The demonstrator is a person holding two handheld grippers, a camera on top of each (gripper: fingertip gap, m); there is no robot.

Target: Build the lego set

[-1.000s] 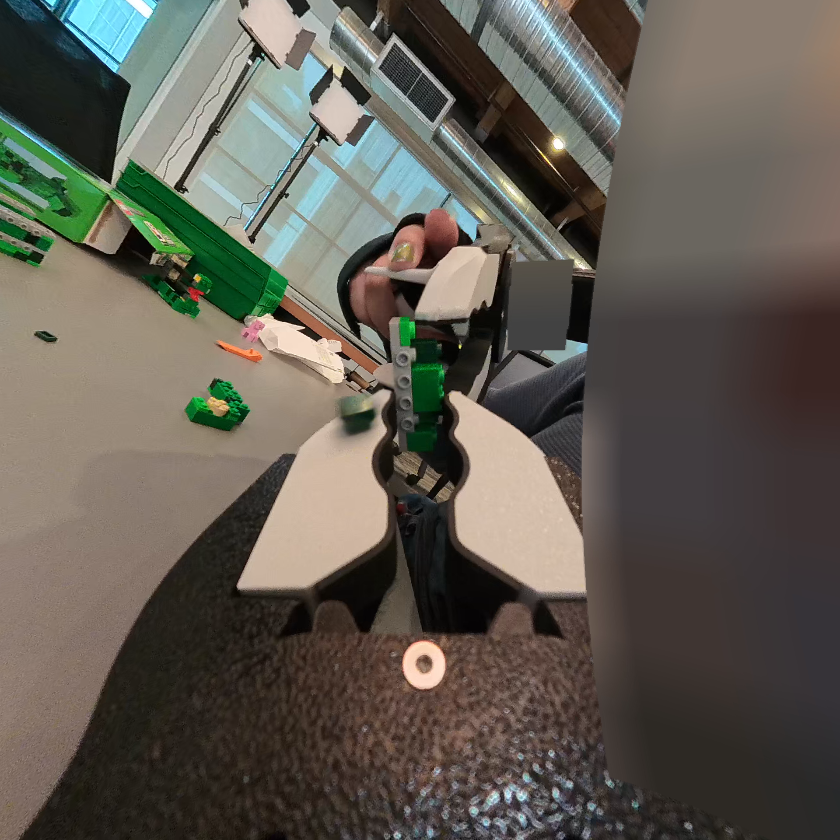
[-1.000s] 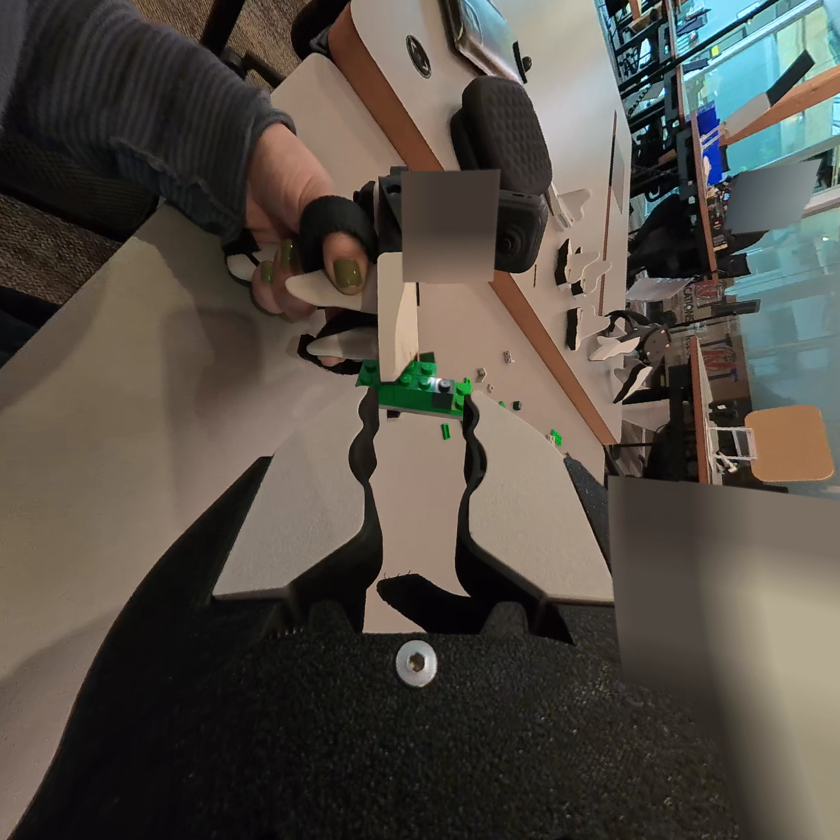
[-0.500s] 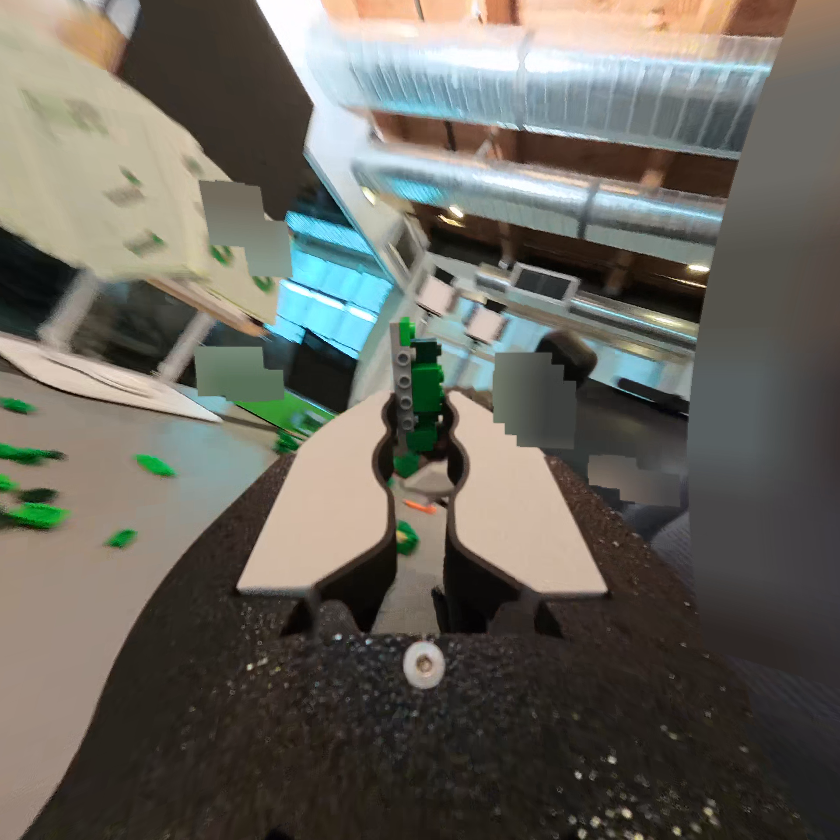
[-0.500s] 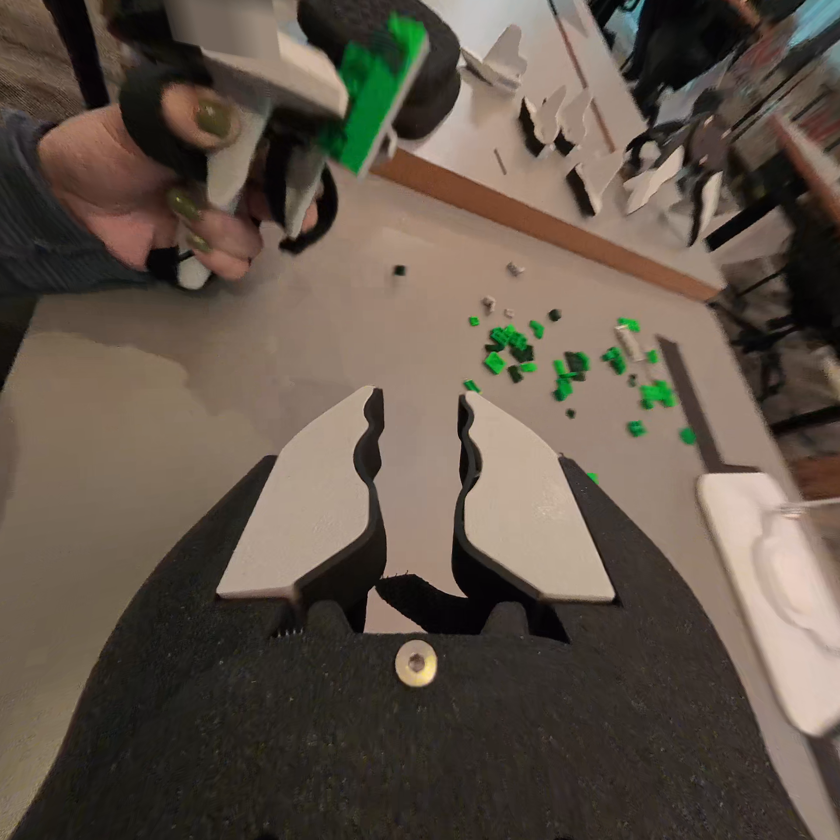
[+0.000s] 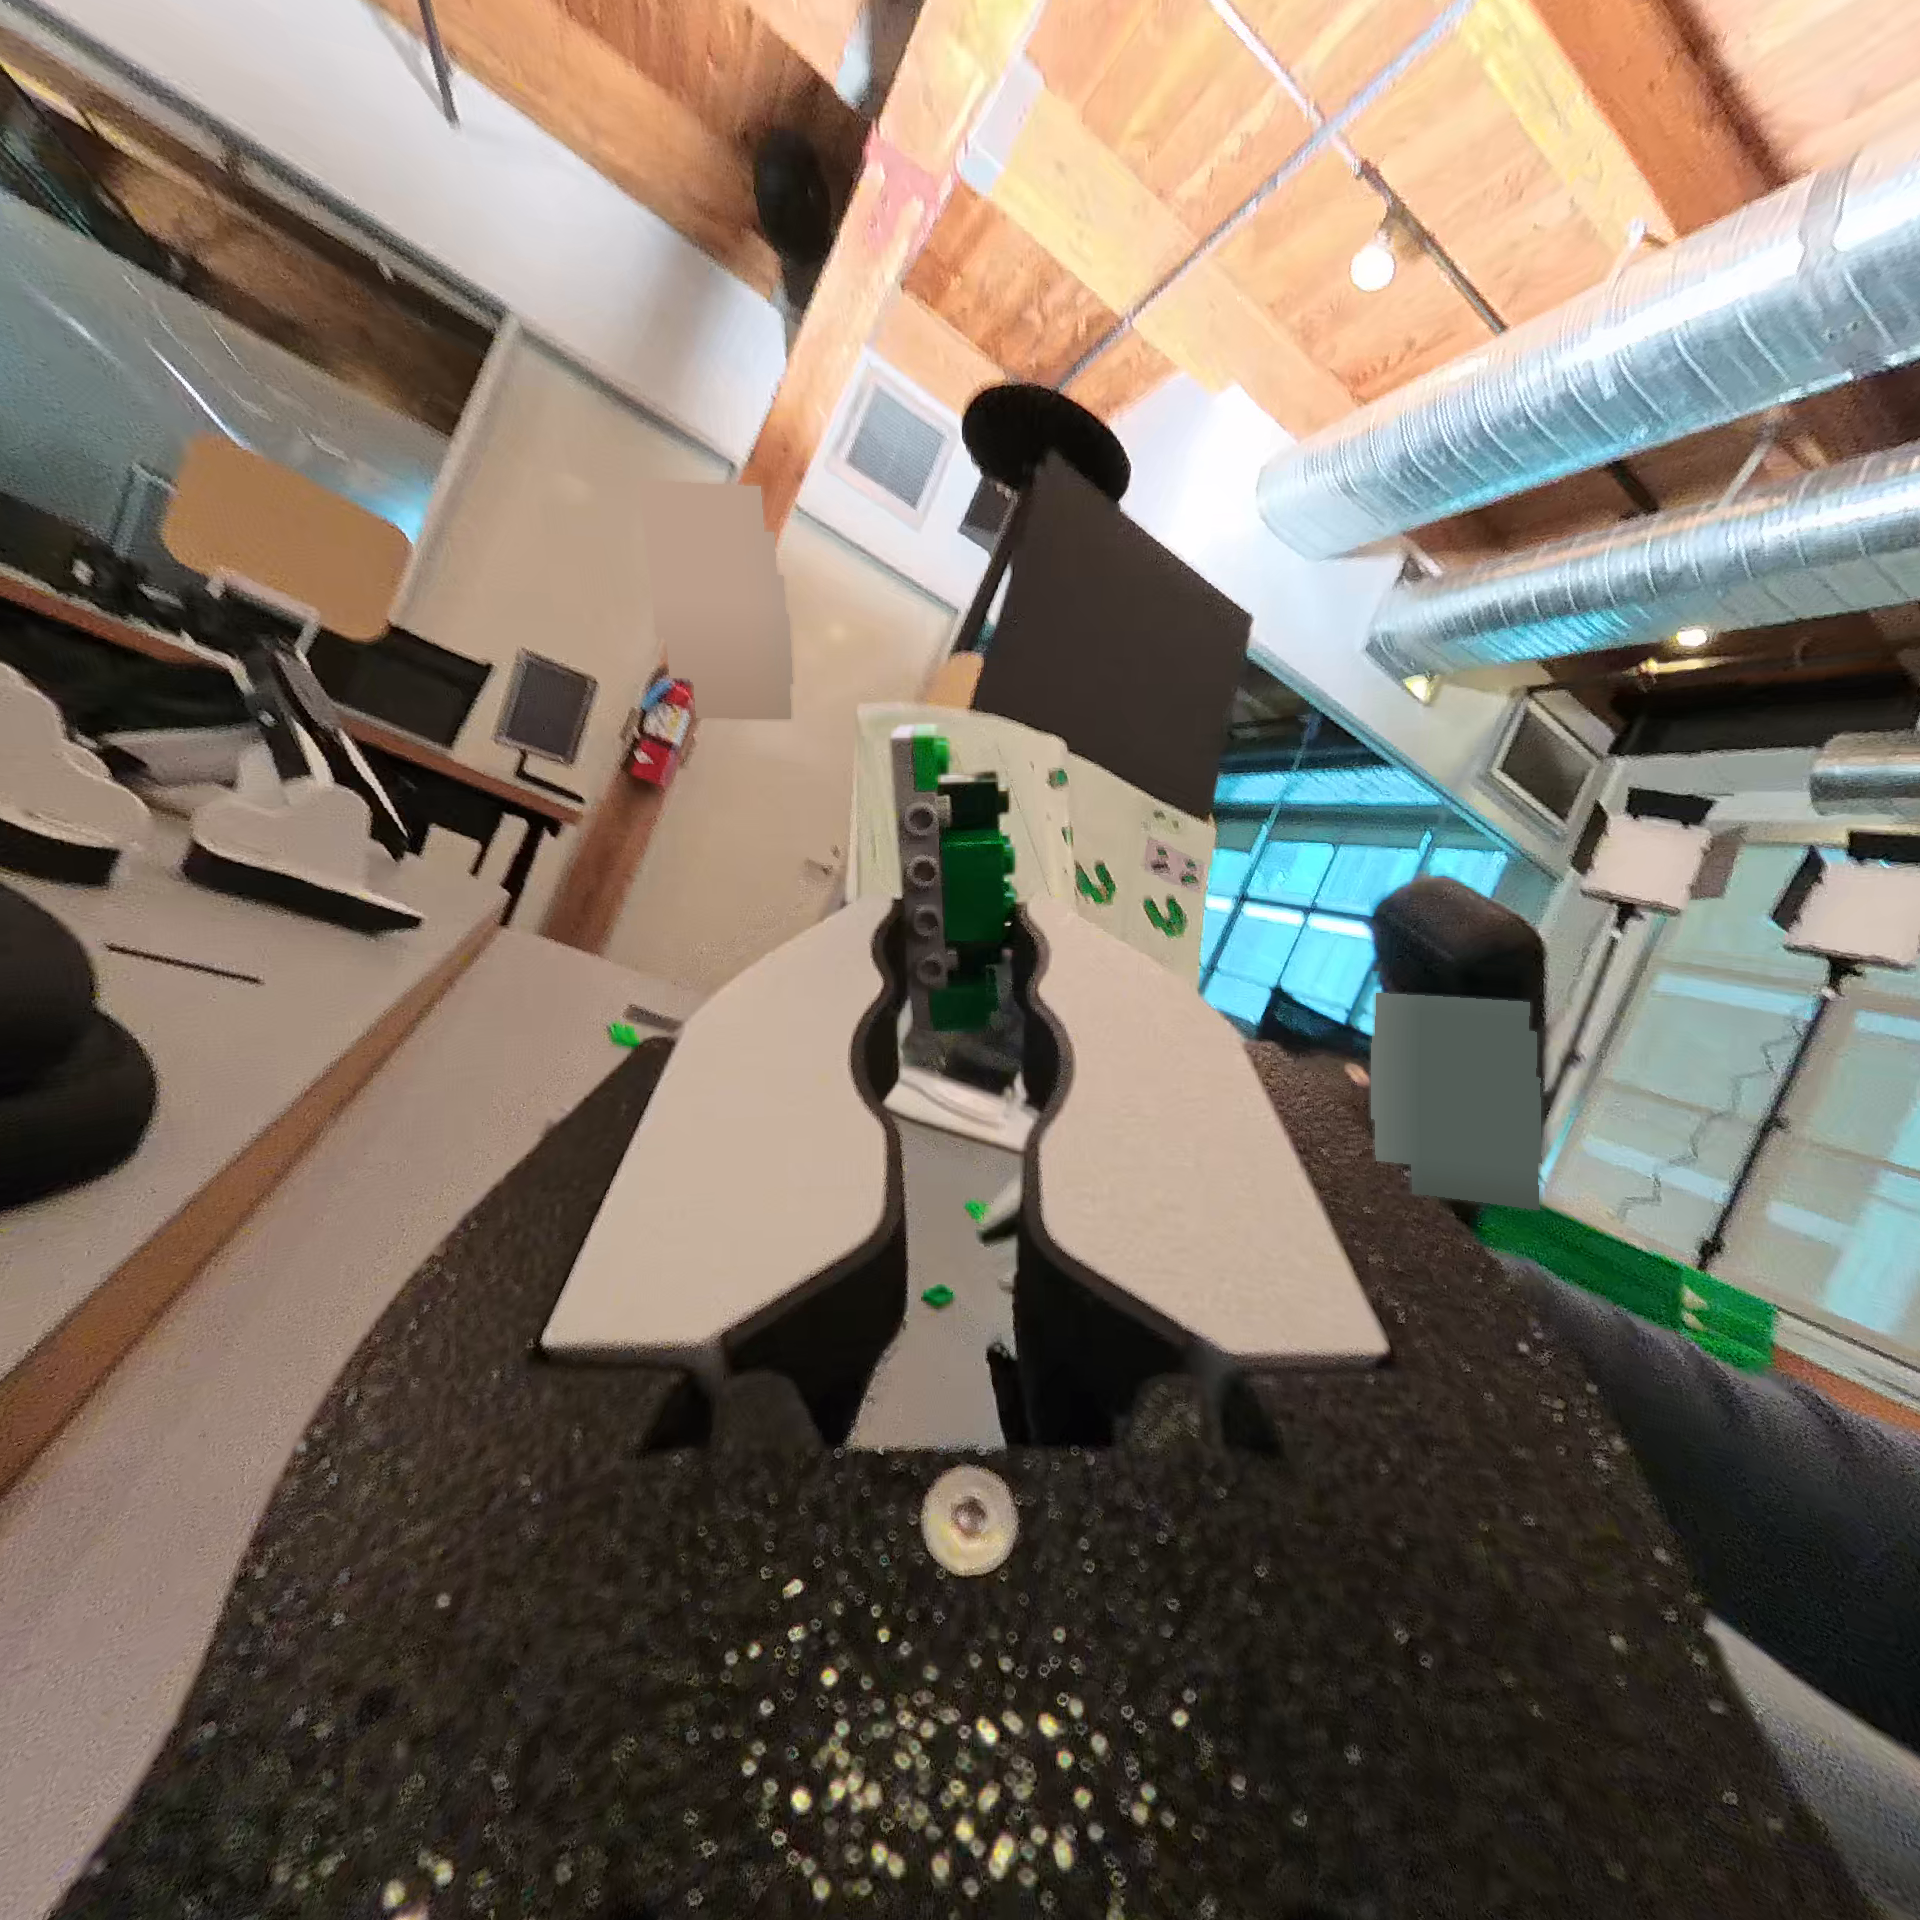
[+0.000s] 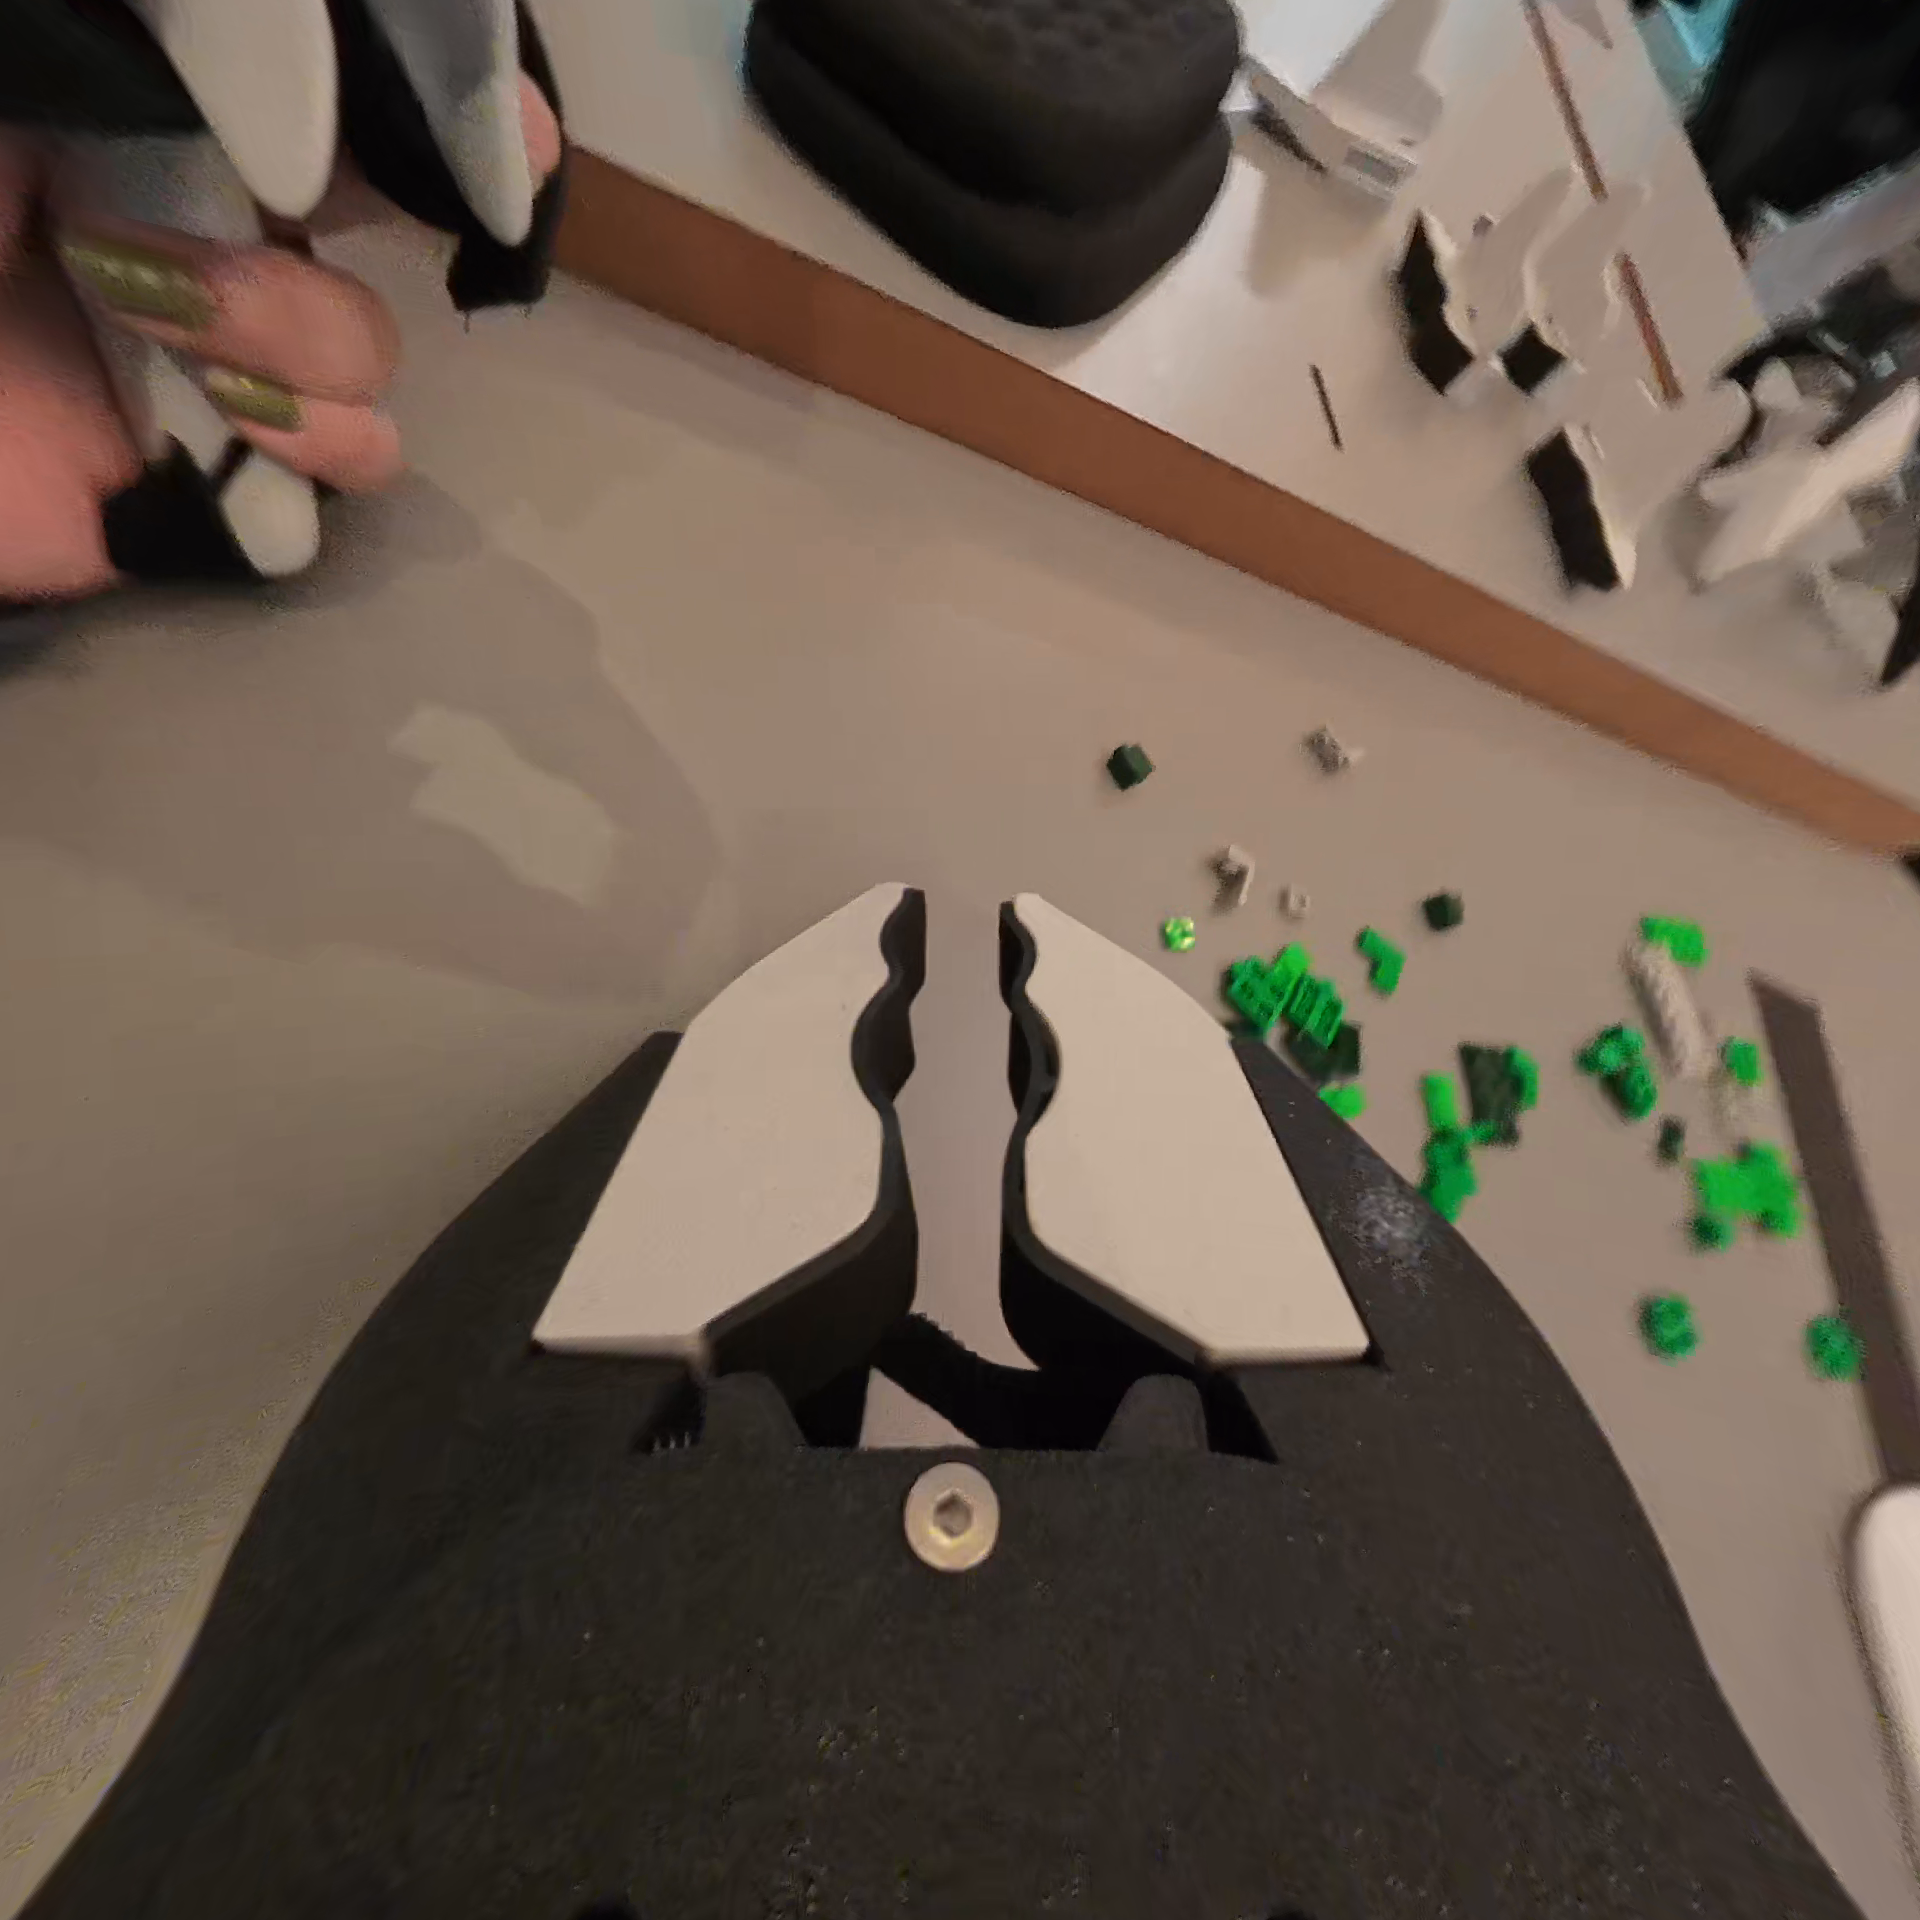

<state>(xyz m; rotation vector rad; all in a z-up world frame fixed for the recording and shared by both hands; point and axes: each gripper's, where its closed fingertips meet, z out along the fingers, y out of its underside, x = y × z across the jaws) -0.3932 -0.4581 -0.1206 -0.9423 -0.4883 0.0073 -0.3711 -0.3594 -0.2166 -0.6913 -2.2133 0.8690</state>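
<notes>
Our left gripper [image 5: 956, 925] is clenched on the green-and-grey model [image 5: 954, 894], held up off the desk [image 6: 520, 727]. Our right gripper [image 6: 961, 914] holds nothing, fingers slightly parted above the desk, loose bricks [image 6: 1496, 1081] near its right. Reaching into that crowded pile, we may nip two bricks at once or scatter them.

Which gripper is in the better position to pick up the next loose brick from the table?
Right. The right gripper is empty above the table, with the loose bricks just beside it; the left gripper is shut on the assembly.
</notes>
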